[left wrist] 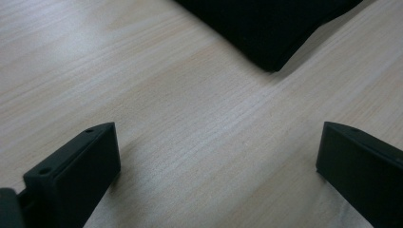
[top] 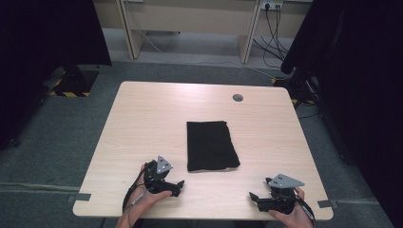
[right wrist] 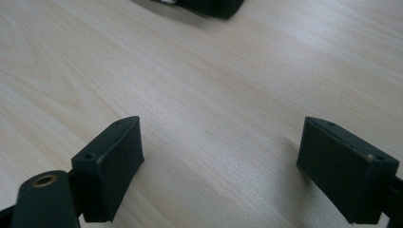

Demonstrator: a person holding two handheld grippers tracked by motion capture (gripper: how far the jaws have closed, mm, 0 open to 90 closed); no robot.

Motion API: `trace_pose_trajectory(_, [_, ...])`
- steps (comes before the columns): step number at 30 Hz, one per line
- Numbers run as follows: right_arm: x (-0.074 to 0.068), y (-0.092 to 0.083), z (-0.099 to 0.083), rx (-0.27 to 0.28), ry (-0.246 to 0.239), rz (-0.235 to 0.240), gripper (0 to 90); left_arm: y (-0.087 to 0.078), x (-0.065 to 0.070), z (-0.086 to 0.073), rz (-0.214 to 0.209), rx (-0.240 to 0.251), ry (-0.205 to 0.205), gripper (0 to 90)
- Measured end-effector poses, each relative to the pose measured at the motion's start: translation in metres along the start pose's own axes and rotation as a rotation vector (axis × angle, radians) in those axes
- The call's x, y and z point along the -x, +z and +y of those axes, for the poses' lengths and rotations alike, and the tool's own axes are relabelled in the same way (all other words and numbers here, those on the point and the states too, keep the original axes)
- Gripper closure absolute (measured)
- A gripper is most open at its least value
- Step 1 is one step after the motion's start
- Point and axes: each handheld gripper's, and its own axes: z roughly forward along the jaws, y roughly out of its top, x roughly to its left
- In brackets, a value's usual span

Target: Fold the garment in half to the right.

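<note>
Folded black cloth (top: pixel 211 145), flat at mid-table, slightly skewed rectangle.

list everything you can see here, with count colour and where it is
folded cloth: 1, black, flat near the middle of the table
table: 1, light wood, centre of the high view
round grommet: 1, grey, far right part of the tabletop
desk: 1, beige, on the floor beyond the table
cables: several, black, hanging at the far right
left gripper: 1, black, near edge, left of the cloth, fingers open
right gripper: 1, black, near right corner, fingers open
hands: 2, at the near edge
</note>
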Motion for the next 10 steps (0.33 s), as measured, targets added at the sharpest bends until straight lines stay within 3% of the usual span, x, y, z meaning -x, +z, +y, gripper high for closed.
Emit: trace_pose_trajectory(10, [0.0002,-0.0001,-0.0002,0.000,-0.004,0.003,15.3,-0.0001,-0.0001,0.0001,0.000,-0.001,0.000,0.0])
